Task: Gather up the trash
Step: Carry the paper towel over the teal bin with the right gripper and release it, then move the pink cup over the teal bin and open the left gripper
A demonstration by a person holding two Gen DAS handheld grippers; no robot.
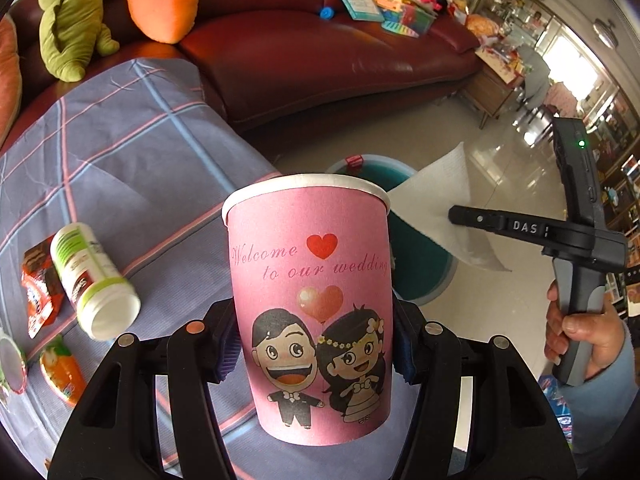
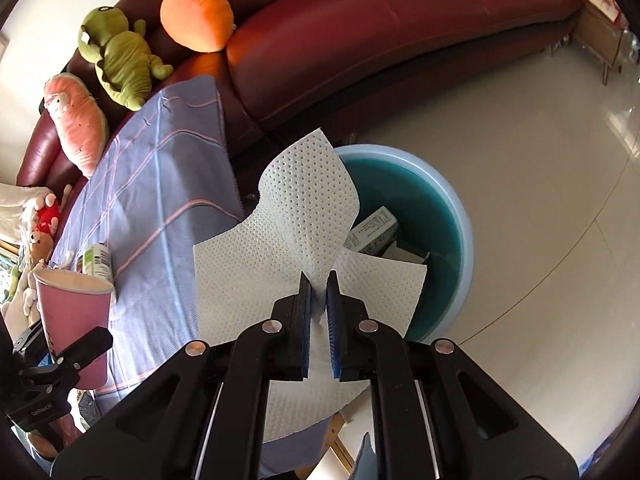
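Note:
My left gripper (image 1: 312, 344) is shut on a pink paper cup (image 1: 310, 300) printed with a wedding cartoon and holds it upright above the table edge. It also shows in the right wrist view (image 2: 72, 320). My right gripper (image 2: 319, 280) is shut on a white dotted paper towel (image 2: 296, 224) and holds it over the near rim of a teal trash bin (image 2: 432, 208) on the floor. In the left wrist view the right gripper (image 1: 456, 214), the towel (image 1: 440, 204) and the bin (image 1: 416, 264) sit beyond the cup. A white box (image 2: 372, 228) lies in the bin.
A table with a blue plaid cloth (image 1: 120, 152) carries a lying white bottle (image 1: 96, 280), a red snack packet (image 1: 38, 284) and an orange wrapper (image 1: 64, 368). A red sofa (image 1: 320, 48) with plush toys (image 1: 72, 20) stands behind. The tiled floor (image 2: 540, 200) is to the right.

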